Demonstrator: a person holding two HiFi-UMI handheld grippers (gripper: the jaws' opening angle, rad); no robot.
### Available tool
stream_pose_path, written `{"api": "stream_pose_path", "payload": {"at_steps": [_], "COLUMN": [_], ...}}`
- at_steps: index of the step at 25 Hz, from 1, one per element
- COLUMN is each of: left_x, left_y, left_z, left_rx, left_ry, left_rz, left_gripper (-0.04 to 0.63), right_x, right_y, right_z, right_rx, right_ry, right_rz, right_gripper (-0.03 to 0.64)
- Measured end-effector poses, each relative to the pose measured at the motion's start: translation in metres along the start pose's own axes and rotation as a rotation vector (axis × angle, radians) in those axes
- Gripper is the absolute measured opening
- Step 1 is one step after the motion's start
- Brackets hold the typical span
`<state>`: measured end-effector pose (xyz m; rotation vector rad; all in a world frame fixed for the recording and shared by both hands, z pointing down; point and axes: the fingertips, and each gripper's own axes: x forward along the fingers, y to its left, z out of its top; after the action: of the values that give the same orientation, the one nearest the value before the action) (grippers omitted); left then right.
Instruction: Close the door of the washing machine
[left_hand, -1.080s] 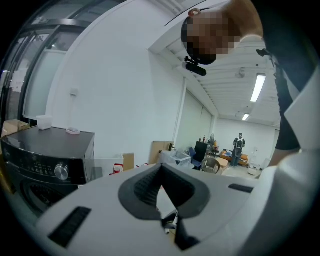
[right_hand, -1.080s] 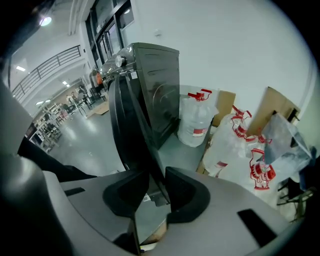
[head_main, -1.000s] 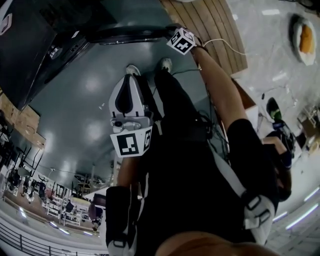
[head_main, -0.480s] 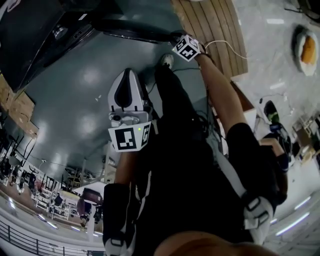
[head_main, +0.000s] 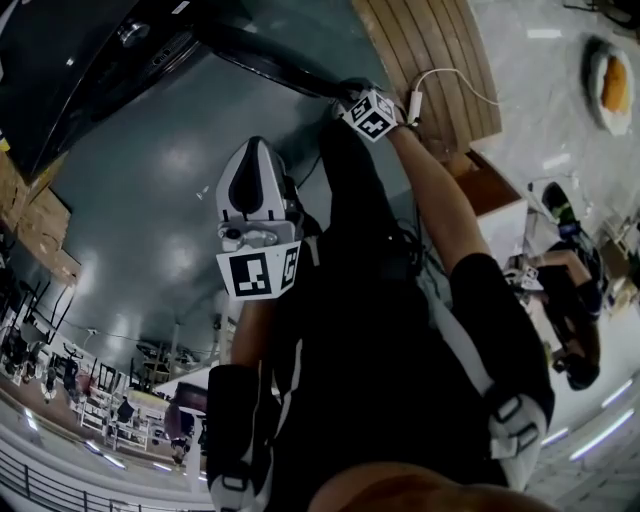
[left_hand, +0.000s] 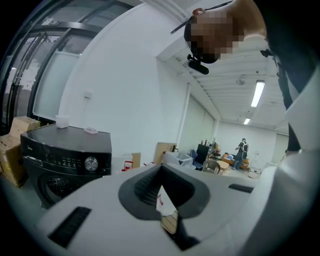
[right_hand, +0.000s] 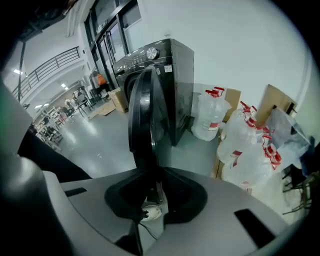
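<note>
I stand over a dark front-loading washing machine (right_hand: 172, 90) on a grey floor, with water jugs (right_hand: 235, 145) against the wall beside it. Its round door (right_hand: 142, 110) stands wide open, swung well away from the machine's front and seen edge-on from the right gripper view. The right gripper (right_hand: 154, 186) reaches down to that edge. Its jaws have just been closing with the door's rim between them, and as far as I can judge they now clamp it. The left gripper (left_hand: 166, 200) hangs in front of my body, jaws drawn together on nothing. I judge the closing barely begun: the door has yet to swing to the opening and be pressed until it latches.
</note>
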<state>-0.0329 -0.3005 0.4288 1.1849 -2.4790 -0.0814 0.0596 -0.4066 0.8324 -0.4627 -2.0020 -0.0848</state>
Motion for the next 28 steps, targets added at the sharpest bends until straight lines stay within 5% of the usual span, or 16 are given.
{"api": "stream_pose_path", "payload": {"at_steps": [17, 28], "left_x": [-0.15, -0.201], "left_y": [0.118, 0.154], "left_z": [-0.036, -0.051], "left_rx": [0.035, 0.002], "left_ry": [-0.035, -0.039], "left_rz": [-0.143, -0.089], "left_gripper": [0.004, 0.005], "right_x": [0.043, 0.068], "right_y": [0.165, 0.23], "right_z": [0.021, 0.047], "right_rx": [0.233, 0.336], "right_ry": [-0.006, -0.015], "right_rz": [-0.159, -0.168], "right_gripper": [0.066, 0.072]}}
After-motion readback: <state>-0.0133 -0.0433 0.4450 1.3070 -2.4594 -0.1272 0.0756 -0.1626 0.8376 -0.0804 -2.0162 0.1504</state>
